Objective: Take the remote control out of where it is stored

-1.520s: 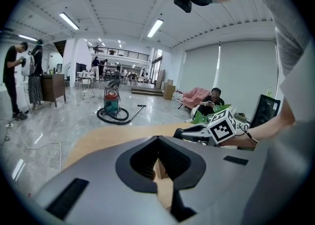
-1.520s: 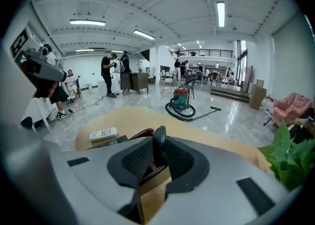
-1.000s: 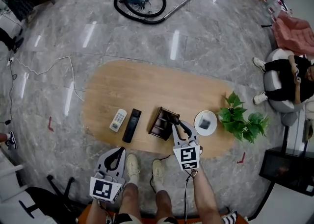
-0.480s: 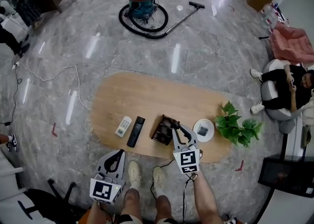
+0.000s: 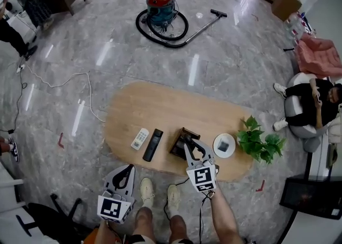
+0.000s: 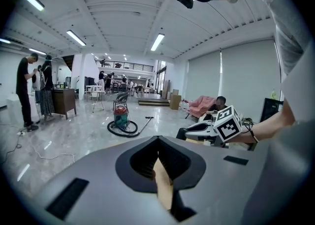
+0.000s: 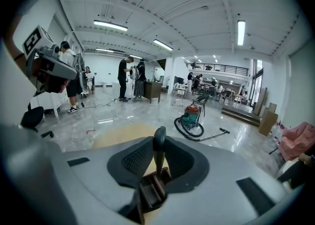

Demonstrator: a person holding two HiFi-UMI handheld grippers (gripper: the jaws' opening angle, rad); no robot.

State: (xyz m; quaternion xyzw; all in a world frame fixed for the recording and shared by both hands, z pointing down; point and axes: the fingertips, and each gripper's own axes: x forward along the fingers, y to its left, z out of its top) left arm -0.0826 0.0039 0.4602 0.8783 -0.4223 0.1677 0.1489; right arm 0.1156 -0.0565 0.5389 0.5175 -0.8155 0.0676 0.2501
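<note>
1. remote (image 7: 158, 151): a slim dark bar, upright, clamped between the jaws of the right tool (image 5: 191, 142), lower centre of the head view.
2. its lower end reaches the top of the brown holder (image 7: 150, 189); i cannot tell whether it is clear of it.
3. the holder sits on the counter (image 5: 160, 104), with a black remote (image 5: 153, 144) and a white remote (image 5: 140, 138) lying to its left.
4. left tool (image 5: 126, 170): jaws together, empty, below the counter's near edge, lower left of the frame.

Table: light brown oval wooden table (image 5: 160, 104)
Left part: small white remote control (image 5: 140, 139), long black remote control (image 5: 153, 144), the 2 side by side
Middle: dark brown wooden box (image 5: 179, 142)
Right part: round white dish (image 5: 224, 146), green leafy plant (image 5: 260, 141)
</note>
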